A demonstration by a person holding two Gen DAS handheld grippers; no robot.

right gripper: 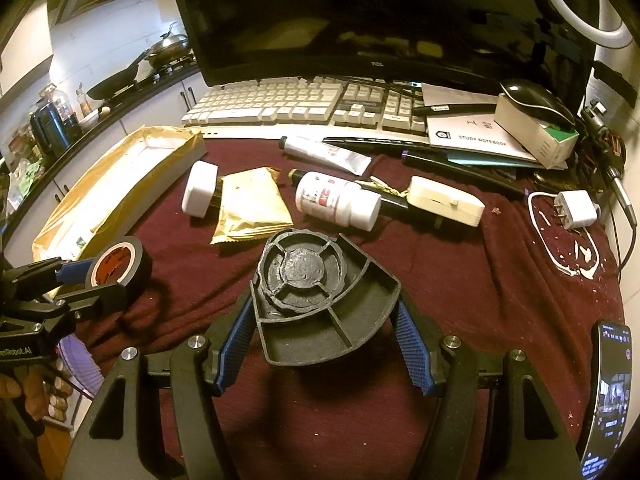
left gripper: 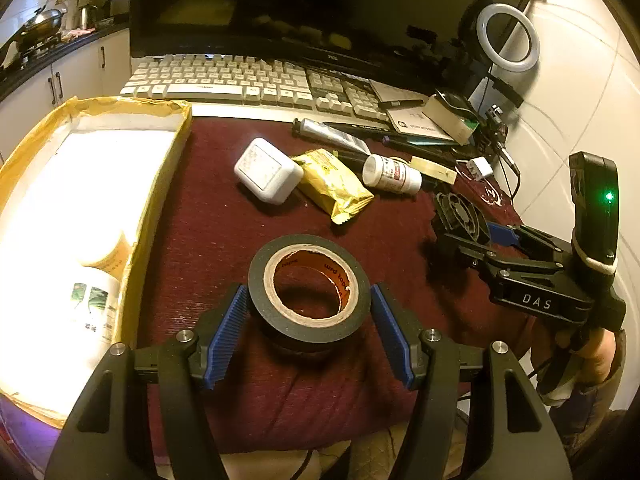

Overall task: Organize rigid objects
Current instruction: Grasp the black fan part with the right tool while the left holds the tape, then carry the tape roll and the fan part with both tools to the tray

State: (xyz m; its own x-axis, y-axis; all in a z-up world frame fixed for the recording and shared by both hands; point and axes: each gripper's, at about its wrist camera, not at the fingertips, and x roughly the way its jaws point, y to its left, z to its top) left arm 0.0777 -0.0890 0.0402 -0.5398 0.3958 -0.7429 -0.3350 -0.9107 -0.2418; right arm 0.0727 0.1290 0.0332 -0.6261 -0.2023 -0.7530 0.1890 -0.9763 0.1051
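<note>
Left gripper (left gripper: 308,312) jaws pinch the tape roll (left gripper: 309,291) and right gripper (right gripper: 326,320) jaws pinch the black fan housing (right gripper: 320,292) above the tabletop (right gripper: 460,280), evidently bound for the box (left gripper: 160,184) at ten o'clock.

Home: desk keyboard (left gripper: 240,80) beside kitchen wok (left gripper: 42,20)

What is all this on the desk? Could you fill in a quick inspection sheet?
Surface: dark red cloth over the desk.
Job's things: black tape roll, black fan housing, white pill bottle, white switch box; open cardboard box at left.
Clutter: gold packet, tube, notebook, mouse.
Grippers: left gripper pads against the tape roll; right gripper closed on the fan housing.
Cables: white charger with cord.
Surroundings: keyboard, monitor, ring light, kitchen counter.
</note>
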